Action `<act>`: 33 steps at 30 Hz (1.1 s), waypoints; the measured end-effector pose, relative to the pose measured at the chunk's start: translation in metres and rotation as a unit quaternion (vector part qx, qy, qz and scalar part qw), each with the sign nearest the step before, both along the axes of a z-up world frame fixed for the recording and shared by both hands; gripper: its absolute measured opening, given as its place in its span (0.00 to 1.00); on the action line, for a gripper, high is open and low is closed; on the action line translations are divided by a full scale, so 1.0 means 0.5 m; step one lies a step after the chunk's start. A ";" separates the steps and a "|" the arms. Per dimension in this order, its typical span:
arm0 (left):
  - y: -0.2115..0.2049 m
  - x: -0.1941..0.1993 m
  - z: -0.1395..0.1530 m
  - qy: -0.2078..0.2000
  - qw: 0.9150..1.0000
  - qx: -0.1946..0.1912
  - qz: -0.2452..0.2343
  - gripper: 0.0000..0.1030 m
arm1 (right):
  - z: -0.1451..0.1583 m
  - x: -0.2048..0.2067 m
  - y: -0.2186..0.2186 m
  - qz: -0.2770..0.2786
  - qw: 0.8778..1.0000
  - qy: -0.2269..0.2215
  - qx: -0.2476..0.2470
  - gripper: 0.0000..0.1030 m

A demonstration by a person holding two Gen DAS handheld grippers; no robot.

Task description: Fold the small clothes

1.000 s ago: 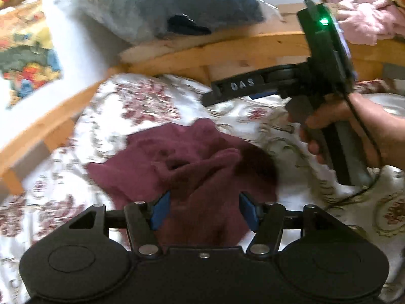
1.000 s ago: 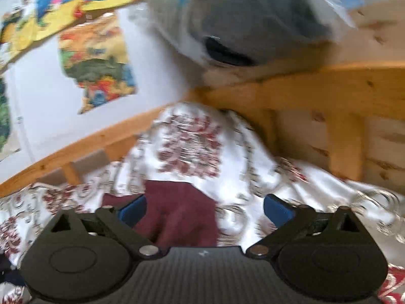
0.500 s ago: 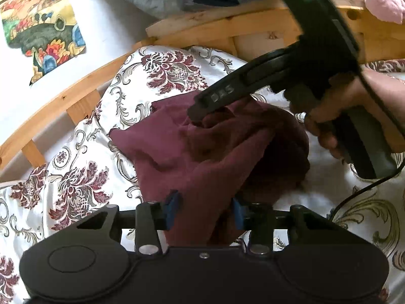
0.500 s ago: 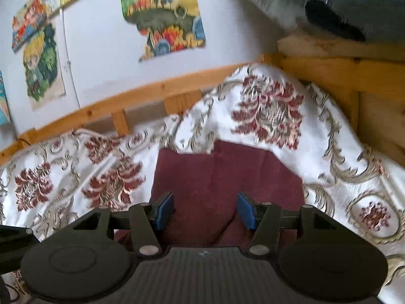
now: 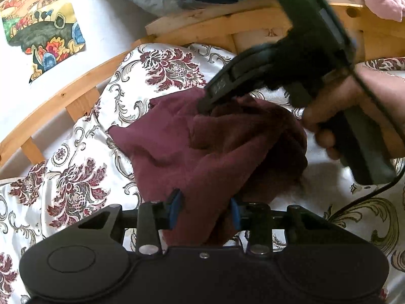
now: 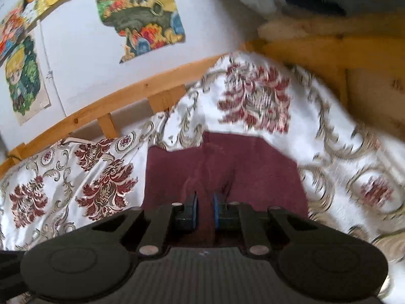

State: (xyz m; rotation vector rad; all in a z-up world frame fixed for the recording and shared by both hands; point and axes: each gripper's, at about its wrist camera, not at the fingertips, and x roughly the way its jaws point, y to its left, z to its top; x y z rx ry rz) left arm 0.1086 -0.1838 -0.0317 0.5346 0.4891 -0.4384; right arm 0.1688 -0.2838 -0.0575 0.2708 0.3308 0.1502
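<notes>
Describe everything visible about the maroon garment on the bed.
The maroon garment is a soft, fleecy-looking cloth, crumpled in loose folds on the floral bedspread. The left gripper clamps a bunched near edge between its blue pads; the right gripper, jaws just closing, pinches a ridge of its far part. Its shape stays unclear.

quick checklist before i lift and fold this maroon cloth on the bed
1. Left tongs on the maroon cloth: ok, near edge bunched between the blue pads.
2. Right tongs on the cloth: ok, they have just been closing and pinch a ridge of fabric.
3. Both grips on matching corners: cannot tell, the cloth is crumpled.
4. Cloth flat enough to fold: not ok, it lies in a heap.
5. Floral bedspread caught in either grip: cannot tell.
6. Right tool's cable off the cloth: ok, it trails over the bedspread.
</notes>
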 end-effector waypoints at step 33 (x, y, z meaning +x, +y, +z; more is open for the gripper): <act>-0.004 -0.013 -0.004 -0.005 1.000 0.016 -0.006 0.35 | -0.007 0.021 -0.026 -0.039 0.997 -0.011 -0.065 0.08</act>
